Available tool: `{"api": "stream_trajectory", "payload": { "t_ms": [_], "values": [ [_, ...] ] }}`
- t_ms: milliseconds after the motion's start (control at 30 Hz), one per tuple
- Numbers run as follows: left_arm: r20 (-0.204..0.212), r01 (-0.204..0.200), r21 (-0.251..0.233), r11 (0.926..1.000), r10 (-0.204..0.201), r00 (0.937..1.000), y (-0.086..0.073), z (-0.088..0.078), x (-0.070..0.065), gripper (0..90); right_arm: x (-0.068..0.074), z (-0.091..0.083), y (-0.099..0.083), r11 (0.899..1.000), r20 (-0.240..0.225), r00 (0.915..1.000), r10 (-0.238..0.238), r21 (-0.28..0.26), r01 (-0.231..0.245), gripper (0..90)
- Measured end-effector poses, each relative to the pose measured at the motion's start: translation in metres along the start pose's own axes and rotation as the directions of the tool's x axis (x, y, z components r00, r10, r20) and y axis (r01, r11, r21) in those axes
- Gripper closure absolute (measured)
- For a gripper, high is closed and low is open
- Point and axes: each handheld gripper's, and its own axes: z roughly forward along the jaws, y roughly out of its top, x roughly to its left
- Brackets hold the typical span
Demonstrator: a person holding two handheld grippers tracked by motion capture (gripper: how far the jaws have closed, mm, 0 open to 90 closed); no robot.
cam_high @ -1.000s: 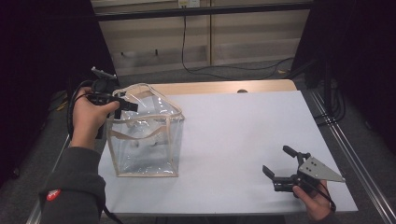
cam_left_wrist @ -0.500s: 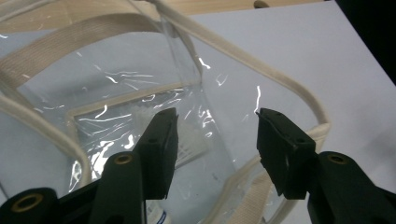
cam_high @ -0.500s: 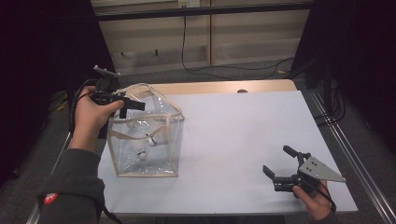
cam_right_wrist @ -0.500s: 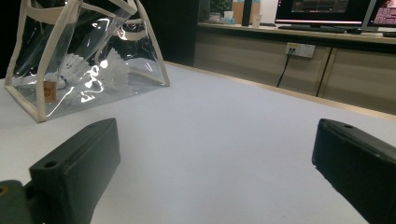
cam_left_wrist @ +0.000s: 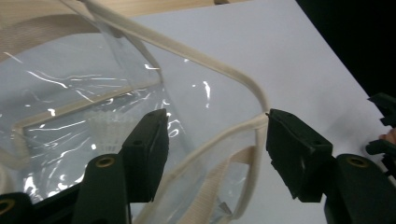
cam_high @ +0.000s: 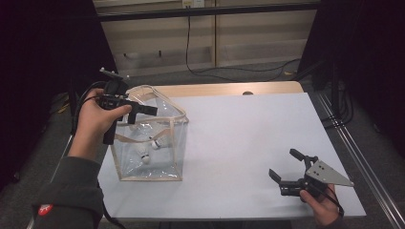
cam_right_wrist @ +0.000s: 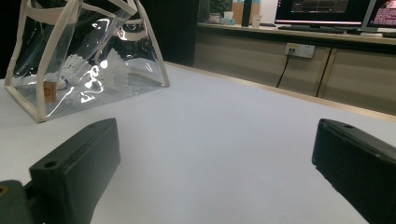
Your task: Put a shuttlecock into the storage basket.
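The left tongs (cam_high: 143, 113) hang over the open top of a clear plastic bag (cam_high: 157, 157), and their jaws have just been opening; in the left gripper view they (cam_left_wrist: 212, 140) stand apart with the bag's cream-edged rim (cam_left_wrist: 224, 135) running between them, one end of it right beside the right-hand jaw, though whether it touches I cannot tell, and neither pad presses on it. The hand (cam_high: 95, 121) that carries them comes in from the left side of the surface (cam_high: 248, 129), with a grey sleeve (cam_high: 71, 191) below it. The bag stands upright near the left edge of the surface, trimmed in cream tape, its handles (cam_high: 167, 102) arched over the mouth. Inside it lie two white shuttlecocks (cam_high: 149, 150), low down near the bottom; one of them (cam_left_wrist: 109, 128) shows through the plastic in the left gripper view, and they (cam_right_wrist: 77, 70) also show through the side wall in the right gripper view. The right tongs (cam_high: 286, 167) are well apart from the bag, near the front right corner of the surface, held low in the other hand (cam_high: 322, 207), their jaws spread wide with nothing but bare surface between them (cam_right_wrist: 215, 163). A grey three-cornered plate (cam_high: 327, 172) sits on top of them.
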Motion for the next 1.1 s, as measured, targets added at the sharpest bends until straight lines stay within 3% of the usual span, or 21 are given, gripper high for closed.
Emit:
{"api": "stream_trajectory", "payload": {
  "t_ms": [200,400,567,933,1100],
  "values": [
    [0.041,-0.019,0.018,0.9997,0.018,0.999,-0.003,0.001,-0.007,35.6,0.0,0.0,0.0,1.0,-0.003,1.0,-0.001,-0.001,0.001,1.0],
    [0.057,-0.045,0.033,0.9985,0.043,0.9975,-0.006,0.002,-0.011,33.5,0.001,0.001,0.0,1.0,-0.002,1.0,0.002,-0.001,-0.002,1.0],
    [0.083,-0.07,0.036,0.9969,0.067,0.9943,-0.008,0.0,-0.015,32.0,0.0,0.001,0.0,1.0,-0.003,1.0,-0.002,-0.002,0.002,0.9],
    [0.138,-0.083,0.048,0.9954,0.076,0.9876,-0.014,0.003,-0.02,24.8,0.0,0.001,0.0,1.0,-0.002,1.0,0.0,-0.001,0.0,1.0],
    [0.145,-0.103,0.047,0.9936,0.095,0.9848,-0.016,0.003,-0.022,23.0,0.0,0.001,0.0,1.0,-0.002,1.0,-0.001,0.0,0.001,0.9]
  ]
}}
